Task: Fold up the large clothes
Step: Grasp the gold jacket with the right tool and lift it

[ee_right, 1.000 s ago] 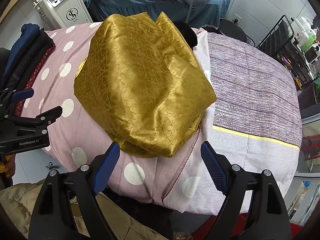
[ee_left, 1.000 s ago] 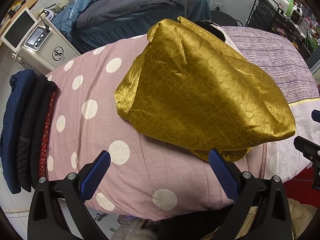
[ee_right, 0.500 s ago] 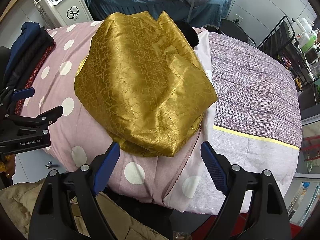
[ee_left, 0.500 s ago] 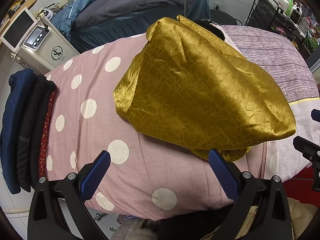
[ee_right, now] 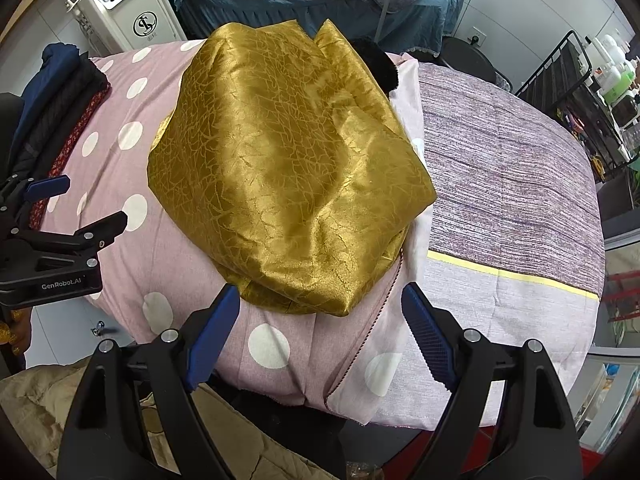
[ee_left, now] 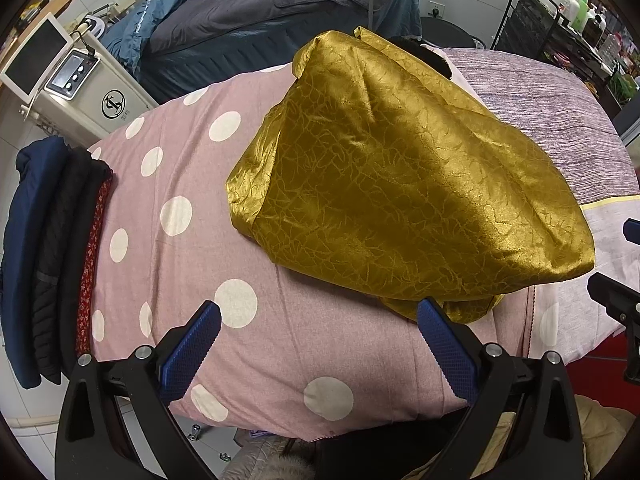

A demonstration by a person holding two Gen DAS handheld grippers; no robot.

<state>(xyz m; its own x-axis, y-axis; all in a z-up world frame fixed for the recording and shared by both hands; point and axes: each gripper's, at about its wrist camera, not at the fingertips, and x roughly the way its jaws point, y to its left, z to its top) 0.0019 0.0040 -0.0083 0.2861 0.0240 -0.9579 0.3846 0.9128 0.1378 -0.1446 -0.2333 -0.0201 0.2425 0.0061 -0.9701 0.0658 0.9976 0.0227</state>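
Even, bright indoor light fills both views, sharp throughout. The shiny, crinkled gold satin cloth (ee_left: 400, 184) shows soft sheen and gentle shadowed folds. Fisheye bending curves the edges, with dark corners.

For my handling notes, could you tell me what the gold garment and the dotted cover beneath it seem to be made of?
Gold garment: probably a satin-like synthetic or silk, glossy, with a woven crackle pattern and bright highlights. Dotted cover: looks like matte woven cotton, with soft creases and no shine.

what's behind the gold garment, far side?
A black fuzzy item pokes out behind the gold garment, lying on the pale bedding. Most of it is covered, so its type is unclear.
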